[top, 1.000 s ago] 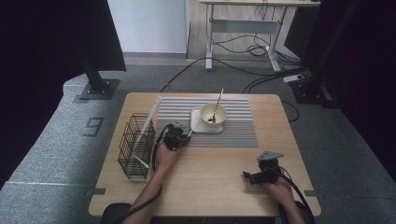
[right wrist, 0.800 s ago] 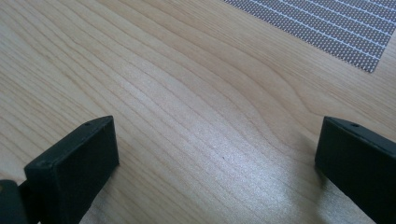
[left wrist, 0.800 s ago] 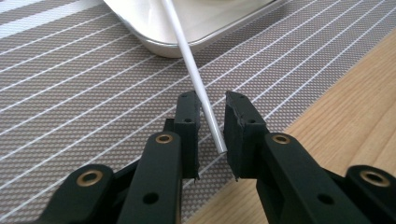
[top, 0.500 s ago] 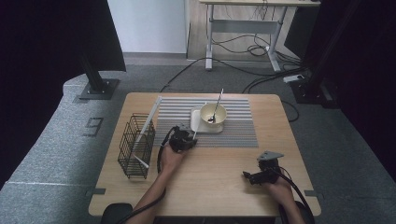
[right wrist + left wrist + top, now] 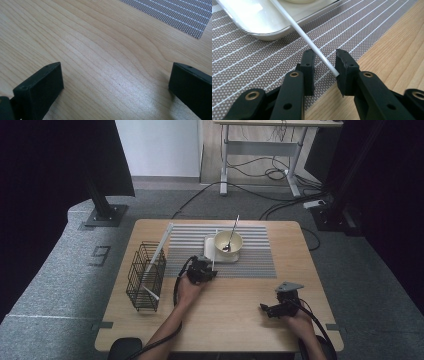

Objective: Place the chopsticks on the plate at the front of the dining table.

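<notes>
High view: one bowl [image 5: 228, 242] with one spoon [image 5: 231, 234], one tray [image 5: 221, 251], one wire rack [image 5: 145, 275] on tabletop [image 5: 235, 320].

Left gripper view: left tool [image 5: 325, 61] partly open around white stick [image 5: 309, 38], its long axis running away toward tray [image 5: 259, 23].

Right gripper view: right tool [image 5: 116, 81] wide, empty.

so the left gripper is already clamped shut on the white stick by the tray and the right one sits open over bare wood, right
Not quite. In the left gripper view the left gripper is open: its jaws straddle the white stick with gaps either side, not clamped. The stick does lie by the tray, and the right gripper is open over bare wood.
</notes>
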